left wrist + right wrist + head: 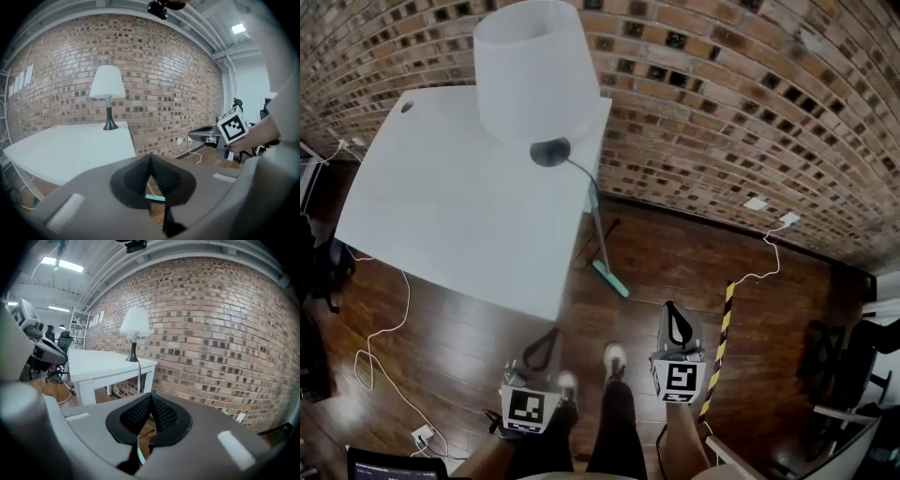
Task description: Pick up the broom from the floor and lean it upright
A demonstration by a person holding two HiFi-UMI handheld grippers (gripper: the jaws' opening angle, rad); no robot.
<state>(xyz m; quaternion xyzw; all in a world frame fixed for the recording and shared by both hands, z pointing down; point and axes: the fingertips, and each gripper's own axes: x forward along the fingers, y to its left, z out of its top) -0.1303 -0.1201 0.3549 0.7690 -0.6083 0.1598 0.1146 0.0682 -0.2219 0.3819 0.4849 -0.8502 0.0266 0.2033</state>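
The broom (pixel 602 246) stands tilted by the near right corner of the white table (pixel 441 206), thin handle up and teal head (pixel 610 278) on the wood floor; whether the handle touches the table I cannot tell. Both grippers are held near my body, well short of it. My left gripper (pixel 547 341) is shut and empty, as is my right gripper (pixel 677 321). In the left gripper view the jaws (pixel 151 158) meet at the tip, with the teal head (pixel 155 198) showing below them. In the right gripper view the shut jaws (pixel 151 395) frame a sliver of the broom (pixel 140 456).
A white-shaded lamp (pixel 537 70) stands on the table by the brick wall (pixel 741 103). A yellow-and-black striped bar (pixel 718 349) lies on the floor to the right. Cables (pixel 380 347) trail at left, and a plug and cord (pixel 773 239) by the wall. Office chairs (pixel 853 356) stand far right.
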